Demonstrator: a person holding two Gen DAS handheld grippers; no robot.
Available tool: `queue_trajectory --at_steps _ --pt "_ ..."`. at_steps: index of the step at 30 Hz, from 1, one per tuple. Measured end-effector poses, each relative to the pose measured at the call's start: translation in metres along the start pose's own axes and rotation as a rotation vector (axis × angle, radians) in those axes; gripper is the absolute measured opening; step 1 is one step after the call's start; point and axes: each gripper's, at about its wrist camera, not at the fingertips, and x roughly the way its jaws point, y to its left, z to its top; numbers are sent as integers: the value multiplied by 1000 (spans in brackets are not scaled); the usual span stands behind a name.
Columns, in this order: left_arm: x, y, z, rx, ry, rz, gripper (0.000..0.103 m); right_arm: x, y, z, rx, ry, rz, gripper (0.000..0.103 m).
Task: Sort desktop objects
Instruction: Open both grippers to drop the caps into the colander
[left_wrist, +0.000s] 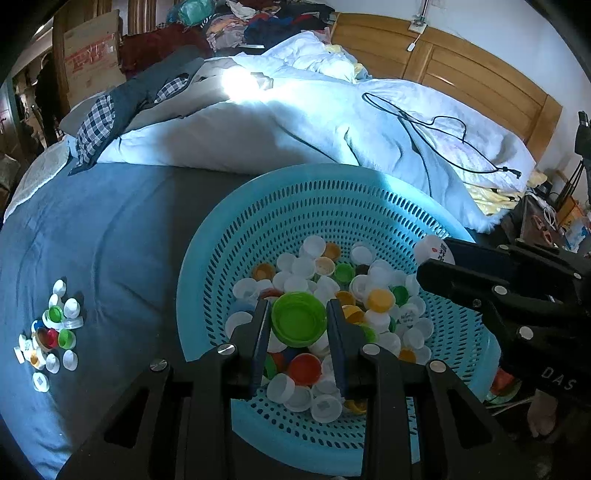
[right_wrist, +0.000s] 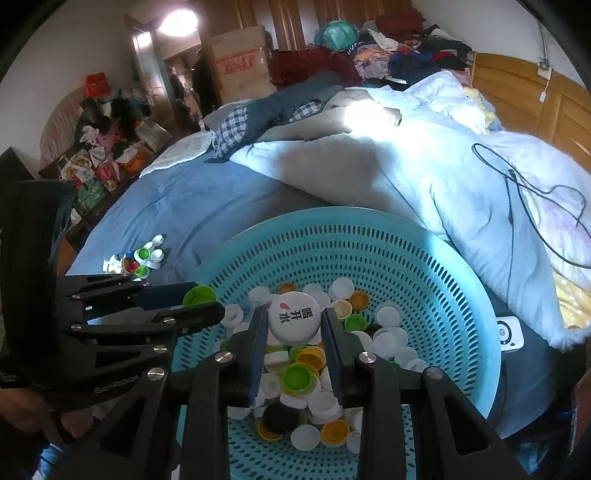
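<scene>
Left tool (left_wrist: 298, 321) clamps a green cap (left_wrist: 299, 319); right tool (right_wrist: 294, 323) clamps a printed white cap (right_wrist: 293, 316), both above the cap-filled basket (left_wrist: 369, 195) on the bed (left_wrist: 92, 236). Risk: edge-held caps may slip free before reaching the sorted pile (left_wrist: 51, 332).

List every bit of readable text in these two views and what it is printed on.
"喝开水", black with a red mark beside it: on the white cap held in the right tool.
"DAS", cut off by the frame edge: on the right tool's body.
Red print on the cardboard box: too blurred to read.
Embossed lettering on the left tool's body: too small to read.
</scene>
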Motion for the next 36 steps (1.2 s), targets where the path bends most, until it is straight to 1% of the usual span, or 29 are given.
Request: queue_trajectory --at_steps 25,29,32,33,35,36 --pt "4 -2 -5 -2 11 -17 25 3 -2 -4 5 3 0 32" --pt "3 -1 -5 2 8 -14 25 3 -3 -4 5 3 -1 32" --pt "2 -2 -6 6 -4 5 26 3 -5 -5 8 -3 -12 32" --pt "1 -1 -6 4 -5 4 28 3 -5 -6 11 -5 -12 34" --pt "1 -1 -7 3 -11 7 36 1 -6 -6 14 -12 -16 39" --pt "0 0 -7 2 -17 13 43 0 -6 -6 14 -13 -17 40"
